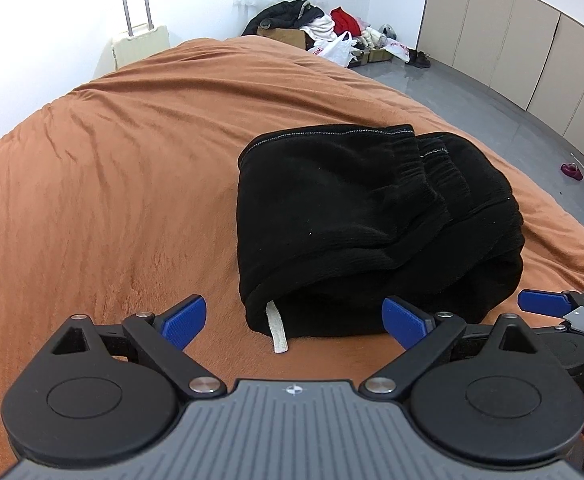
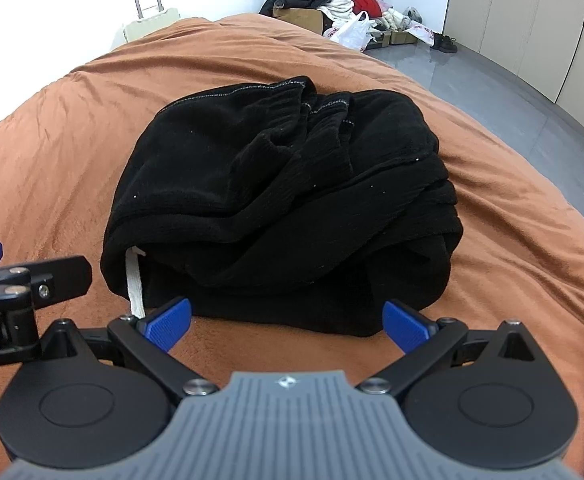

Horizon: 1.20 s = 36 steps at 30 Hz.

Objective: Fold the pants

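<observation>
The black pants (image 1: 372, 232) lie folded into a thick bundle on the orange-brown bed cover (image 1: 111, 200). A white drawstring (image 1: 276, 330) hangs out of the near fold. My left gripper (image 1: 294, 322) is open and empty, just short of the bundle's near edge. In the right wrist view the pants (image 2: 283, 216) fill the middle, with the drawstring (image 2: 135, 288) at their left. My right gripper (image 2: 287, 322) is open and empty, its blue pads (image 2: 169, 324) close to the near edge. Each gripper's tip shows at the other view's side edge.
A cream suitcase (image 1: 141, 42) stands by the far wall behind the bed. A pile of clothes, a box and bags (image 1: 324, 32) lies on the grey floor at the back. Beige cabinets (image 1: 532, 48) line the right wall. Purple slippers (image 1: 572, 170) lie on the floor at right.
</observation>
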Motion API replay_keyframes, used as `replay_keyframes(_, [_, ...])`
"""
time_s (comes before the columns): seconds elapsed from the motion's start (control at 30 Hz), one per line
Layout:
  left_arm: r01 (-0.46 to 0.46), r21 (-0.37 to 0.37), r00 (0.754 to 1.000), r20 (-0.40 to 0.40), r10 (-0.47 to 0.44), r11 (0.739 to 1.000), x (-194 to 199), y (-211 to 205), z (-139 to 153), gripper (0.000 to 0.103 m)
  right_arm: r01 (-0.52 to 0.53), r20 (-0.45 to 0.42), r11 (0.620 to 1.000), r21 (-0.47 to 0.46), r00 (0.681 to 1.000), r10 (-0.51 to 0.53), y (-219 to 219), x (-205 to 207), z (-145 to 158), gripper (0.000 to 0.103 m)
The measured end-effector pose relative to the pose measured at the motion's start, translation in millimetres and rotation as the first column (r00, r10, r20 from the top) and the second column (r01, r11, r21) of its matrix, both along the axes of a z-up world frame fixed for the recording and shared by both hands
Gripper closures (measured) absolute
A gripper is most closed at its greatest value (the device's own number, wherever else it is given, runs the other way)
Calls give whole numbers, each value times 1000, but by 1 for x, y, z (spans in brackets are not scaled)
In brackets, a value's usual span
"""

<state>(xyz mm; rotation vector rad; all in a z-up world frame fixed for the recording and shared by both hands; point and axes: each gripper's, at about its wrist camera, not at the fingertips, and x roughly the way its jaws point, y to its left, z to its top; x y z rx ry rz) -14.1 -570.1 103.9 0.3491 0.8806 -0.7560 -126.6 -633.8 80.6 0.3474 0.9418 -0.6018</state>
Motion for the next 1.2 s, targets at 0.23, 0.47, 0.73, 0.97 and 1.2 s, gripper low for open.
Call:
replay_keyframes(0.23, [4, 10, 1000, -3, -4, 1000, 3, -5, -4, 0, -3, -7, 1000, -5, 1000, 3, -3, 5, -6, 5])
replay_keyframes(0.47, [13, 29, 1000, 25, -14, 1000, 3, -8, -3, 0, 3, -1, 1000, 0, 1000, -3, -6, 6, -8, 5])
replay_keyframes(0.73, [-36, 108, 994, 106, 24, 993, 5, -11, -5, 0, 3, 3, 1000, -1, 1000, -3, -8, 7, -10, 5])
replay_keyframes(0.97, [-31, 53, 999, 28, 29, 998, 13, -4, -6, 0, 9, 1, 1000, -4, 1000, -9, -8, 9, -11, 5])
replay_keyframes(1.2, [-38, 54, 999, 25, 36, 998, 14, -5, -7, 0, 18, 3, 1000, -5, 1000, -18, -7, 15, -15, 5])
